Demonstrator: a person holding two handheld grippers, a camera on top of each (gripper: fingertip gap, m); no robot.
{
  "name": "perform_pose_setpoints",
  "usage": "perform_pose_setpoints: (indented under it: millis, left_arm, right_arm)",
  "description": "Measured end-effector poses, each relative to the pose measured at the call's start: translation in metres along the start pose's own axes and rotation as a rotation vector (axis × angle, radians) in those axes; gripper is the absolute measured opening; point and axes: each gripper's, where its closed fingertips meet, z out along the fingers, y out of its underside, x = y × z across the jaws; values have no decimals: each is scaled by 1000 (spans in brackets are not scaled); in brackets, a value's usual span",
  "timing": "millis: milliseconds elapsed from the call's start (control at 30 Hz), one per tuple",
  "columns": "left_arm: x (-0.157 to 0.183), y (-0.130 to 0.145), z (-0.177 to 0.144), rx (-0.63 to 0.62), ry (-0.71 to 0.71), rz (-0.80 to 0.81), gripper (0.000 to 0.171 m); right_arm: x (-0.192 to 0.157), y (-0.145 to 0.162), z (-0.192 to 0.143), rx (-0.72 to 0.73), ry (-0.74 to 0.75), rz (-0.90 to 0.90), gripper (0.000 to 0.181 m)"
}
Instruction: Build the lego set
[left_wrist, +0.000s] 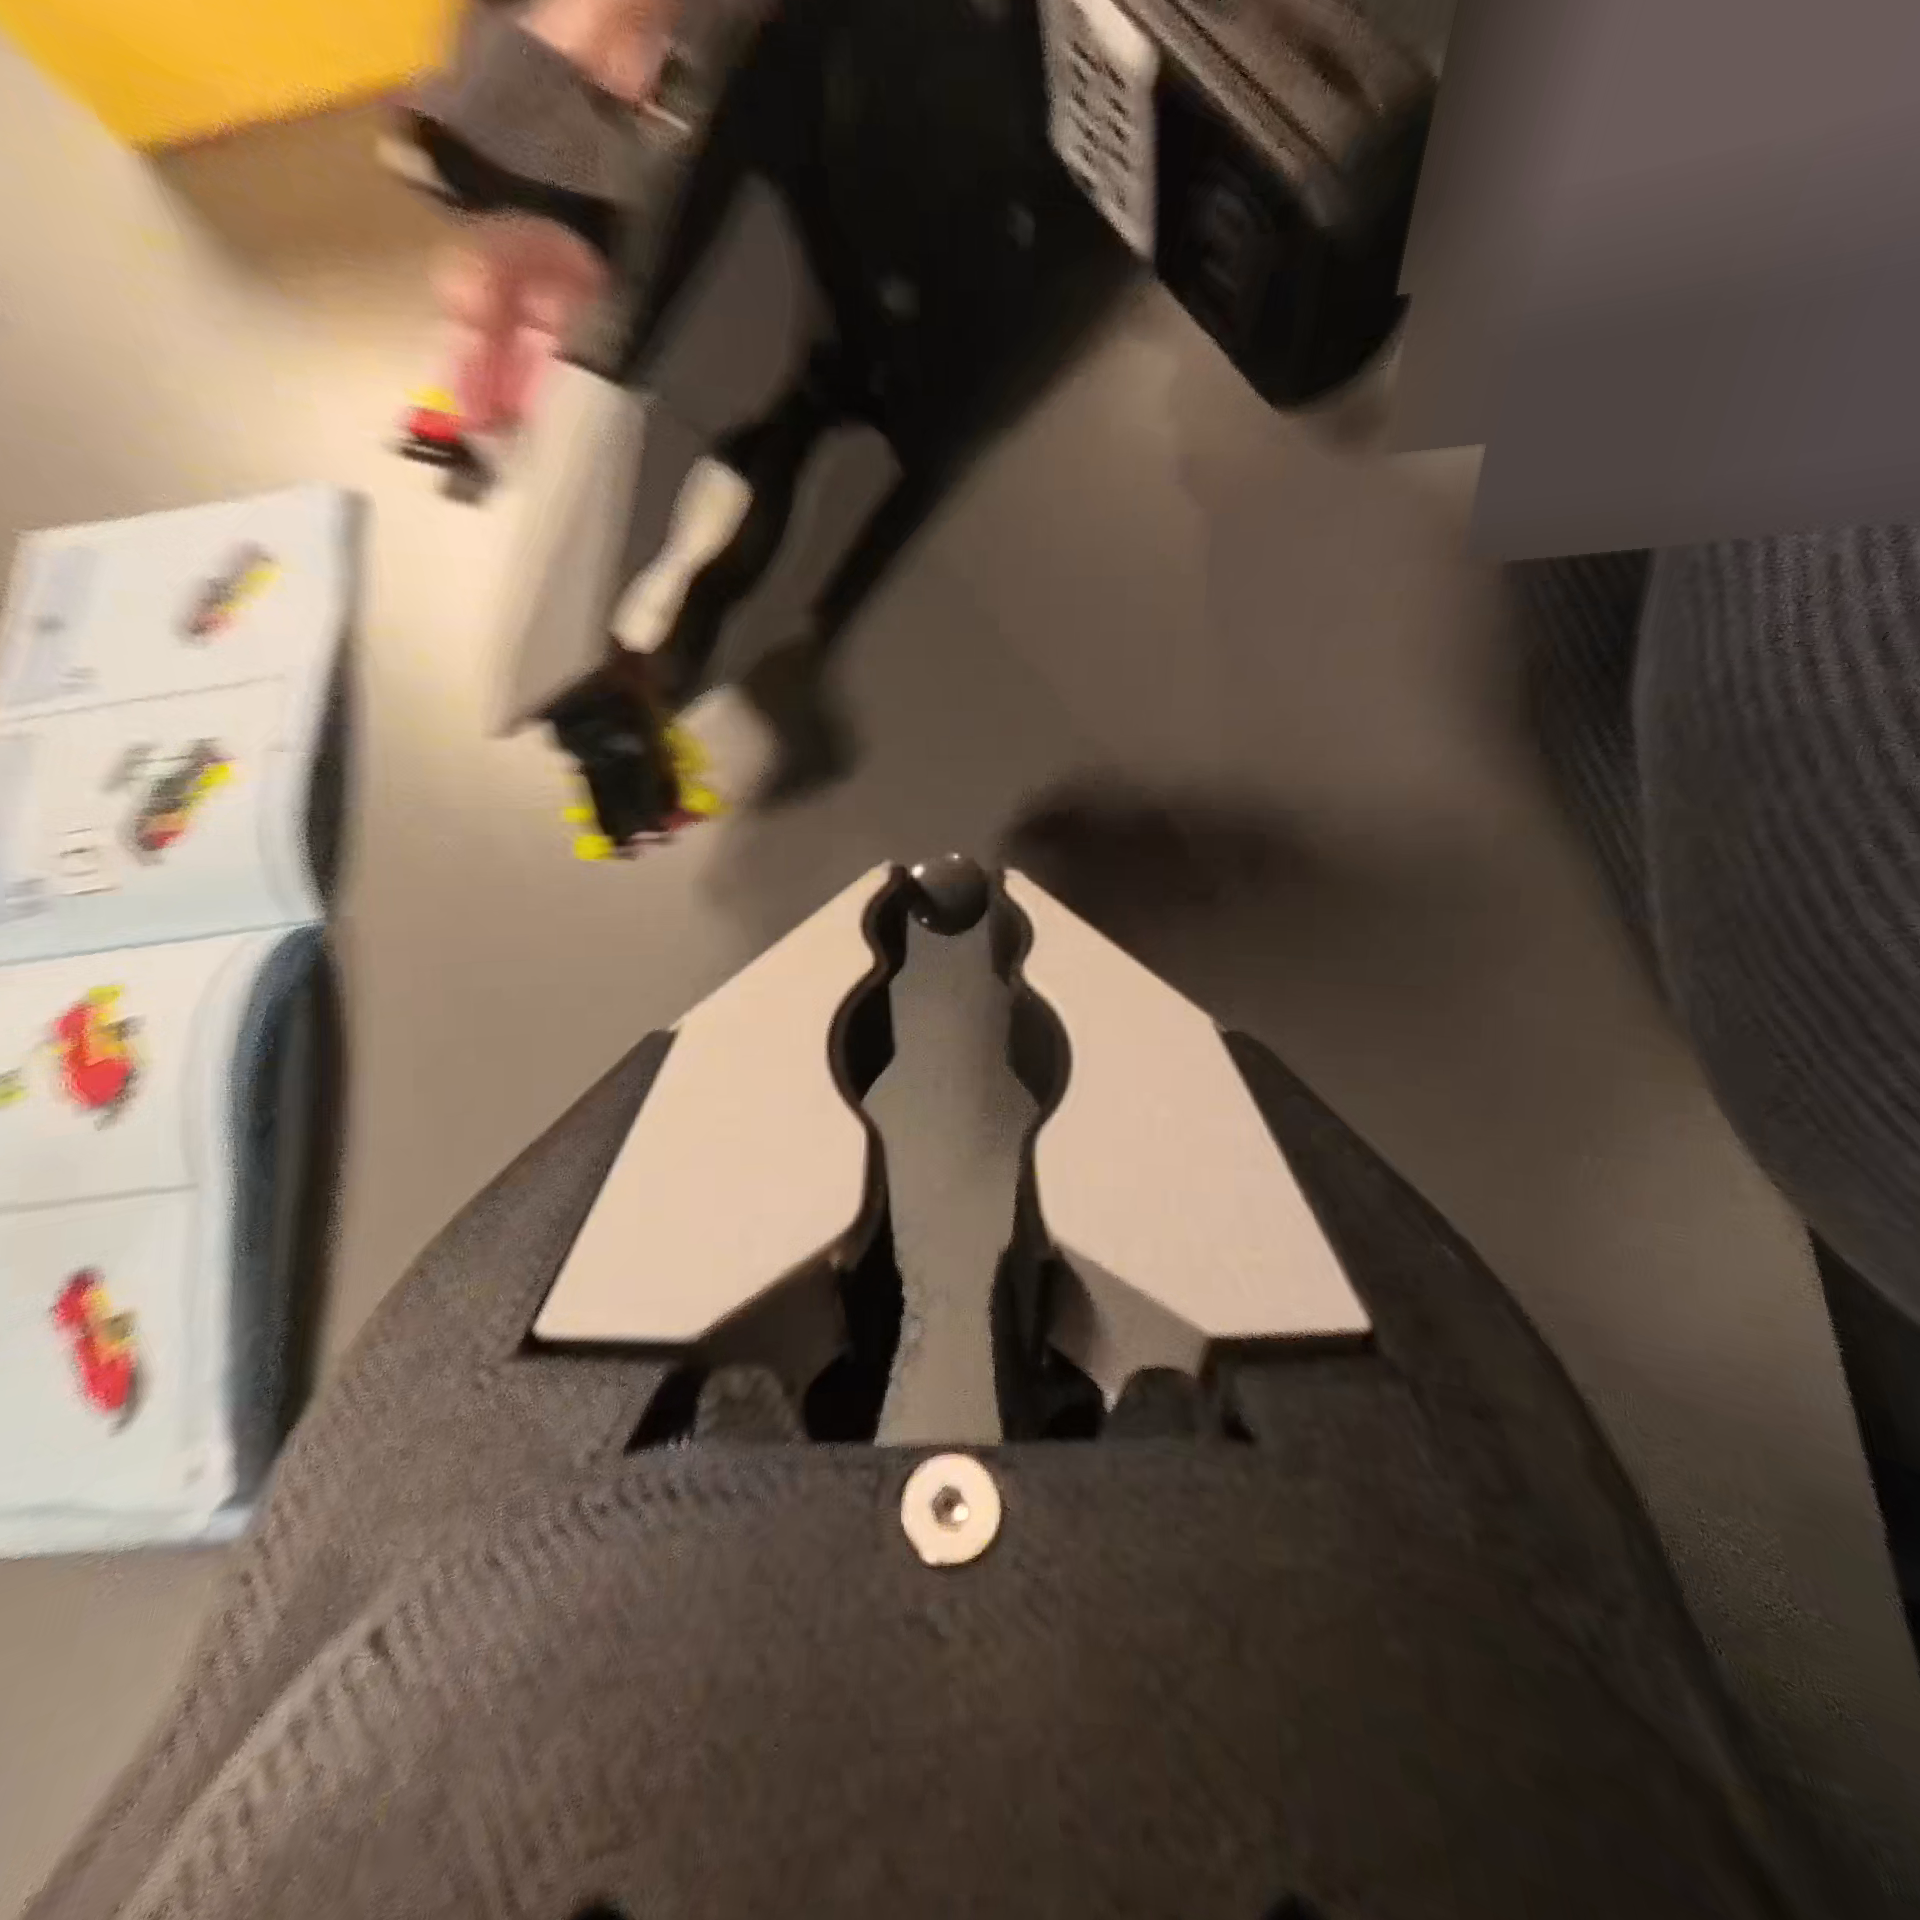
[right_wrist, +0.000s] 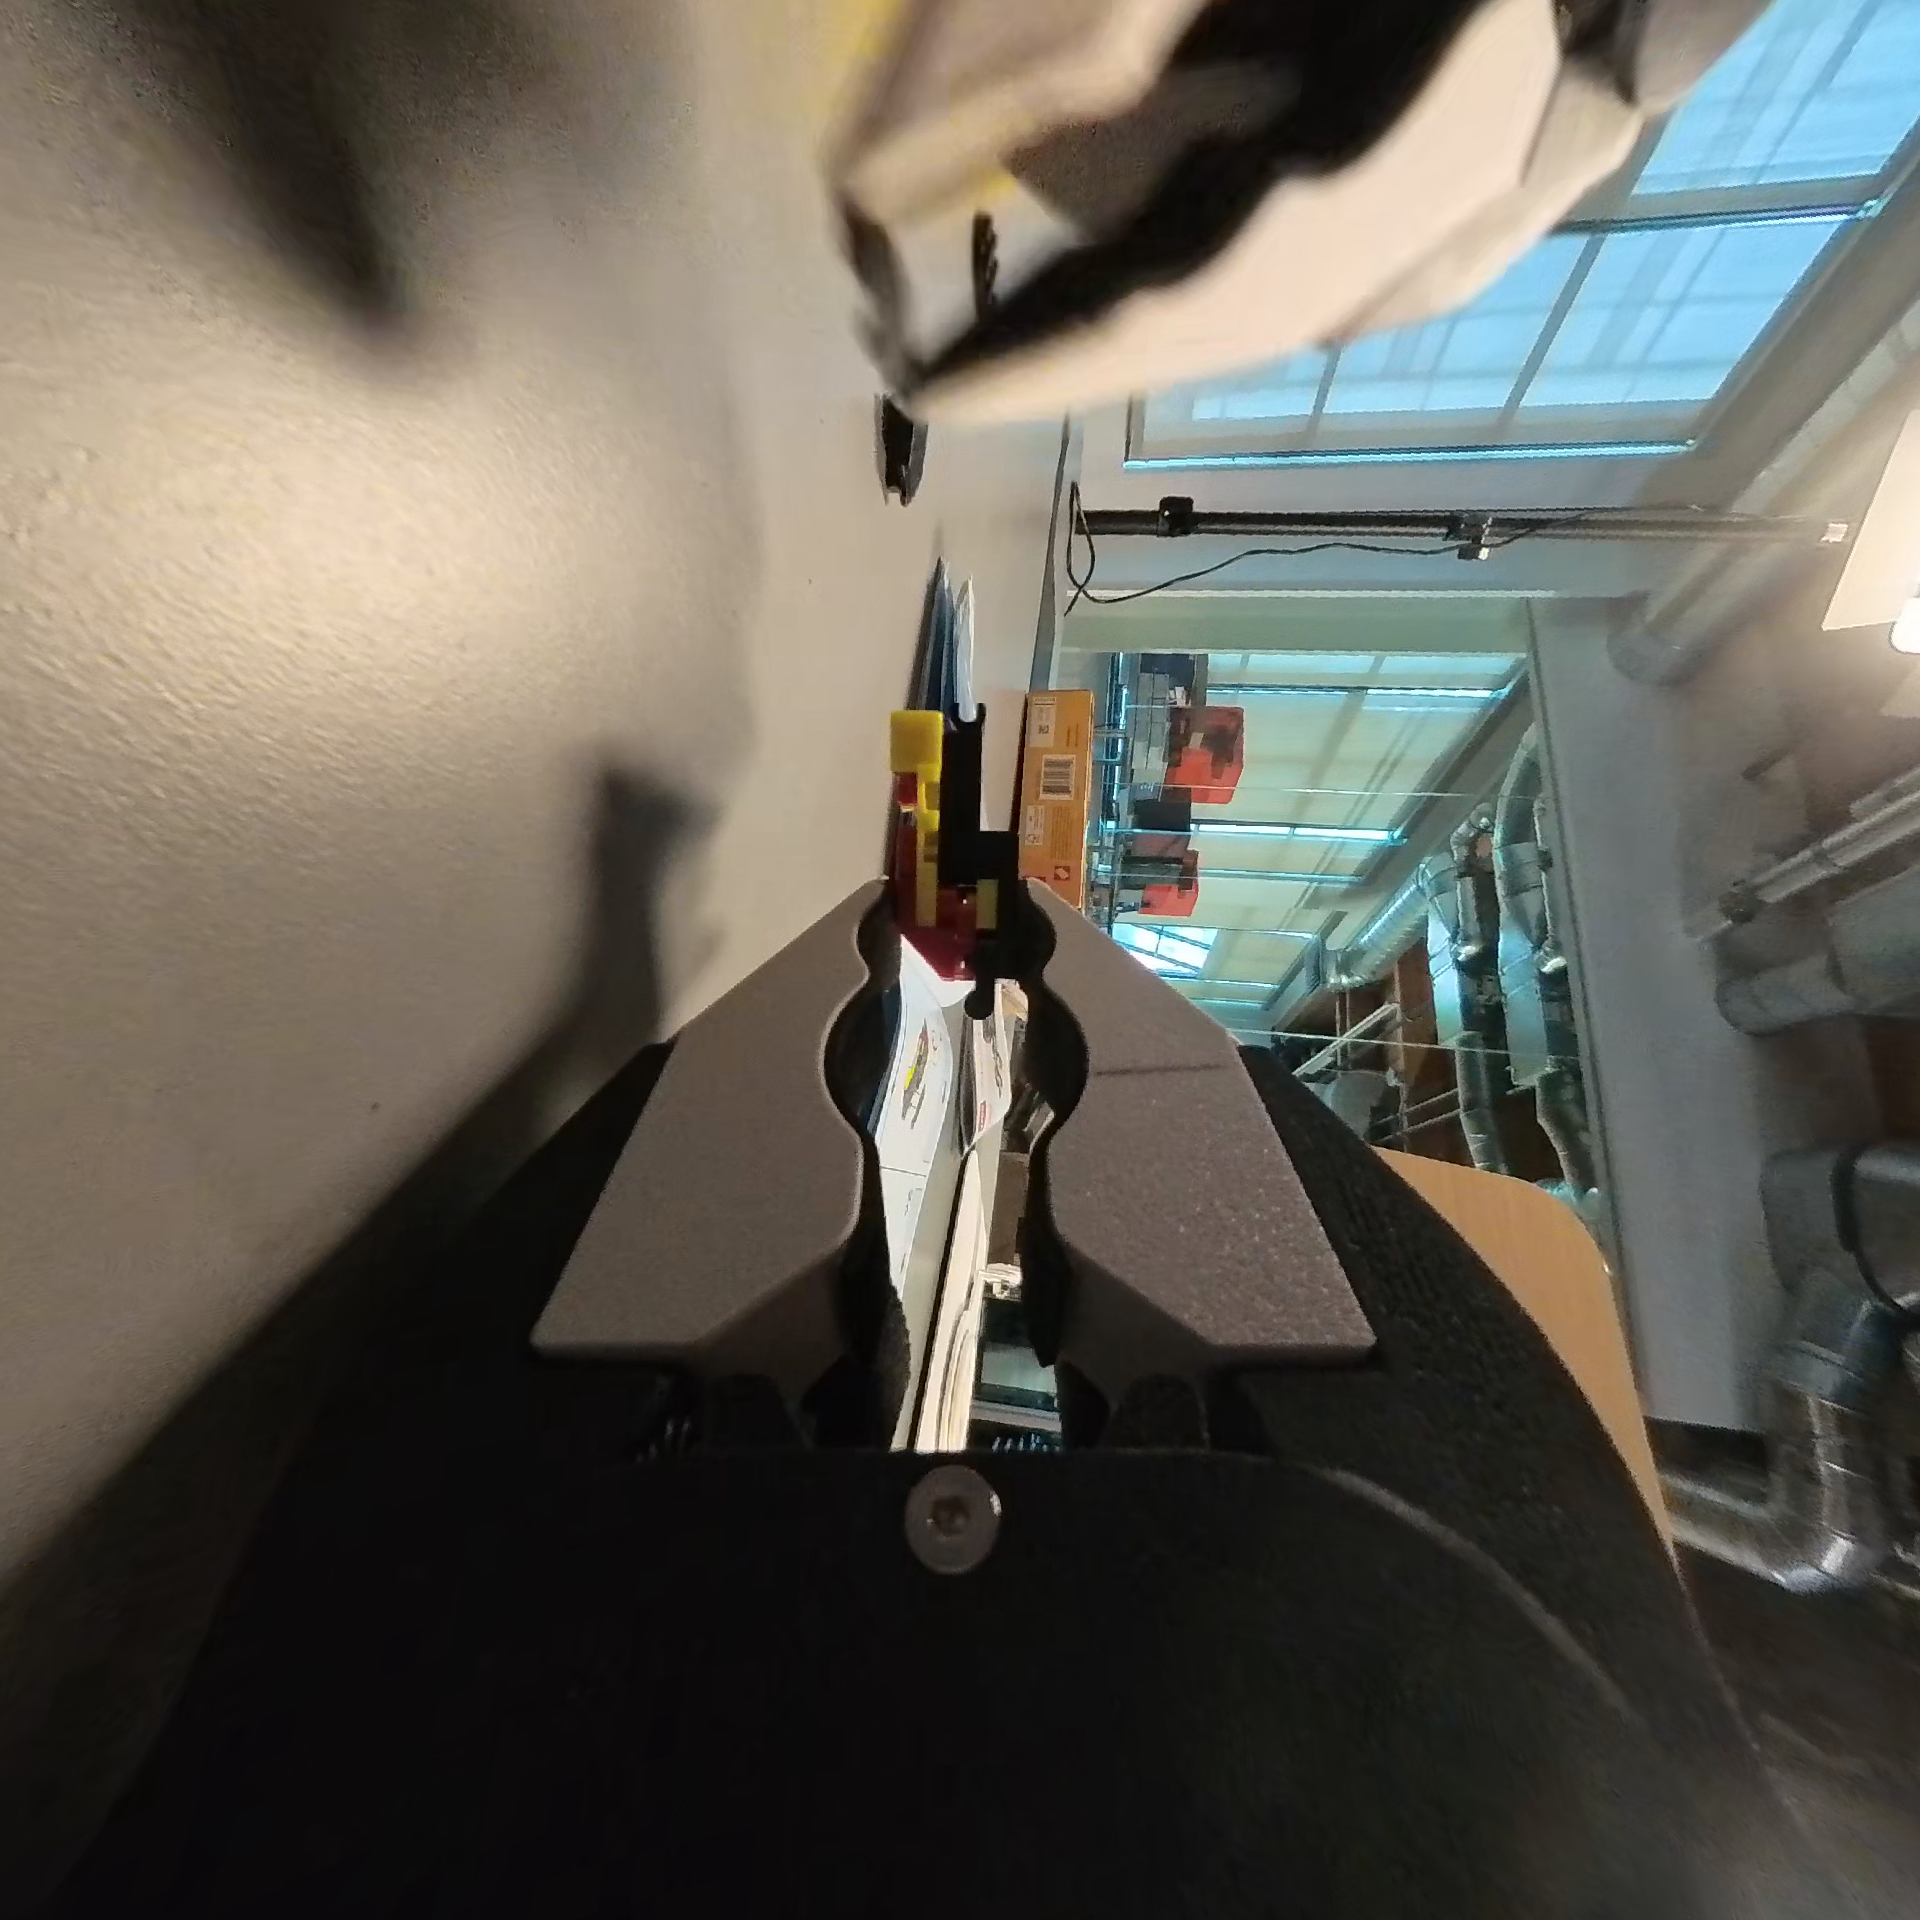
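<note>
My left gripper (left_wrist: 945, 883) is shut on a small round black piece (left_wrist: 943, 896) held at its fingertips above the beige table (left_wrist: 1091, 644). My right gripper (right_wrist: 951, 914) is shut on a partly built model of red, yellow and black bricks (right_wrist: 935, 852), which sticks out past its tips. In the left wrist view the right gripper (left_wrist: 636, 717) shows blurred ahead to the left, with the black and yellow model (left_wrist: 639, 784) at its tip. In the right wrist view the left gripper (right_wrist: 904, 364) shows blurred at the top.
An open instruction booklet (left_wrist: 135, 935) lies at the left on the table. A small red and yellow brick cluster (left_wrist: 436, 431) and a yellow box (left_wrist: 239, 62) lie beyond it. An orange box (right_wrist: 1055, 790) stands behind the model. A grey ribbed sleeve (left_wrist: 1787, 883) is at the right. One gripper's finger ends stand about 9 cm off the other's.
</note>
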Motion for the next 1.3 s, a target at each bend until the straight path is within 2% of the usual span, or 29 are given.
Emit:
perform_pose_setpoints:
  millis: [67, 200, 300, 467, 900, 1000, 1167, 1300]
  left_arm:
    - [-25, -12, -9, 51, -95, -61, 15]
    - [-51, -25, -9, 105, -149, -163, 15]
    - [-62, -22, -2, 88, -158, -227, 15]
    - [-63, -19, 6, 76, -110, -273, 15]
    - [-64, -19, 14, 47, -90, -302, 15]
    - [-61, -22, 13, 74, -87, -307, 23]
    - [-62, -22, 4, 111, -209, -207, 39]
    - [-61, -10, 3, 98, -396, 27, 48]
  right_arm:
    - [1, 0, 0, 0, 2, 0, 18]
    - [2, -1, 0, 1, 8, -2, 19]
    - [2, -1, -1, 4, 10, -4, 19]
    - [3, -2, -1, 6, 12, -4, 19]
    - [3, -2, -1, 6, 10, -7, 18]
    - [5, -3, -2, 10, 17, -1, 19]
    - [5, -2, -2, 8, 18, -2, 19]
    - [5, -1, -1, 6, 13, 1, 19]
